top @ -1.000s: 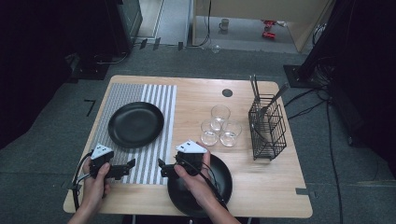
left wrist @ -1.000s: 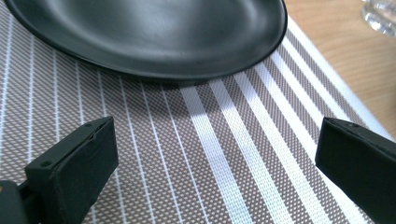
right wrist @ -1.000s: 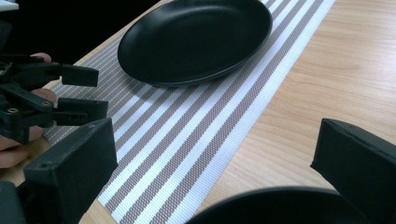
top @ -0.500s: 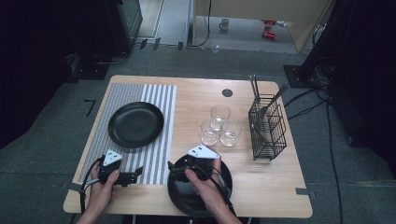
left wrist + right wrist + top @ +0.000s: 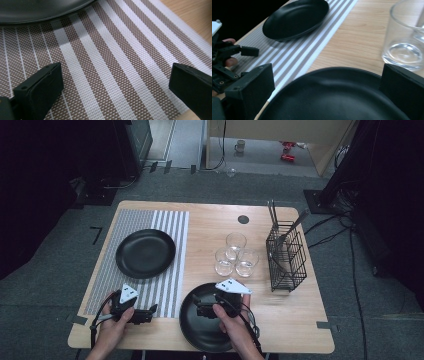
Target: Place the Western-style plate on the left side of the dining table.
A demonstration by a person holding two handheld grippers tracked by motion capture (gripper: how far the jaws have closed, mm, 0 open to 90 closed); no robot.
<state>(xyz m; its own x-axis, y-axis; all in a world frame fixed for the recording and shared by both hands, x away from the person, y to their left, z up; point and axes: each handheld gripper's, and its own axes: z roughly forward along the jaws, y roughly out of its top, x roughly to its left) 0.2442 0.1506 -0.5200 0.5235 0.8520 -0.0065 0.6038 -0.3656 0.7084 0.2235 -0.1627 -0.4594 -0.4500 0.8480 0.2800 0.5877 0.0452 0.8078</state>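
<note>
Two black plates are on the wooden table. One plate (image 5: pixel 145 253) (image 5: pixel 297 17) sits on the striped placemat (image 5: pixel 165 270) (image 5: pixel 117 57), with its rim (image 5: pixel 42 13) at the top of the left gripper view. The other plate (image 5: pixel 200 330) (image 5: pixel 337 97) lies at the table's front edge. My left gripper (image 5: pixel 149 313) (image 5: pixel 115 82) is open, low over the mat's near end, with nothing between its jaws. My right gripper (image 5: pixel 198 306) (image 5: pixel 327 85) is open above the near plate, its jaws apart over the rim without touching it.
Three clear glasses (image 5: pixel 235 255) stand together mid-table, and one glass (image 5: pixel 405 42) looms at the right of the right gripper view. A black wire rack (image 5: pixel 286 255) with cutlery stands at the right. Bare wood lies between mat and glasses.
Both grippers have drawn back toward the table's front edge and slightly rightward. The right one now hangs over the near plate. Plates and glasses have not moved.
</note>
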